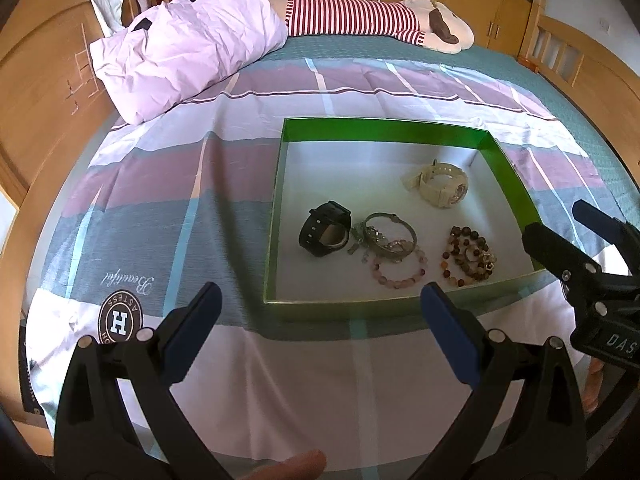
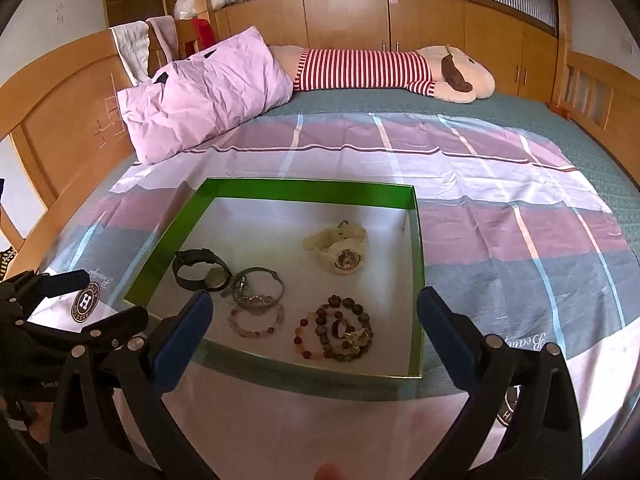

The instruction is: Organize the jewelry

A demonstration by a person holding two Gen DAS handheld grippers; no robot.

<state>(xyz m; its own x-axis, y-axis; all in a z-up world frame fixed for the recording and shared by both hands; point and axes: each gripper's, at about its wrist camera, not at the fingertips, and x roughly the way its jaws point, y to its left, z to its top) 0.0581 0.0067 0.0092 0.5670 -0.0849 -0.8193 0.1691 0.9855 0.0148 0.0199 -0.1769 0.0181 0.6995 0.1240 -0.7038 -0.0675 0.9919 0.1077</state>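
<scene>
A shallow green box (image 1: 384,126) (image 2: 308,187) with a white floor lies on the bed. In it are a black watch (image 1: 325,229) (image 2: 201,274), a cream watch (image 1: 442,183) (image 2: 340,249), a silver bangle (image 1: 390,234) (image 2: 258,286), a pink bead bracelet (image 1: 398,270) (image 2: 256,322) and a brown bead bracelet (image 1: 468,256) (image 2: 338,334). My left gripper (image 1: 320,300) is open and empty, just short of the box's near wall. My right gripper (image 2: 314,308) is open and empty over the box's near edge; it also shows in the left wrist view (image 1: 556,224).
The box sits on a plaid sheet (image 1: 200,216) (image 2: 520,240). A pink pillow (image 1: 180,44) (image 2: 204,92) and a striped plush toy (image 1: 376,20) (image 2: 384,68) lie at the far side. A wooden headboard (image 1: 36,92) stands at left, wooden cabinets behind.
</scene>
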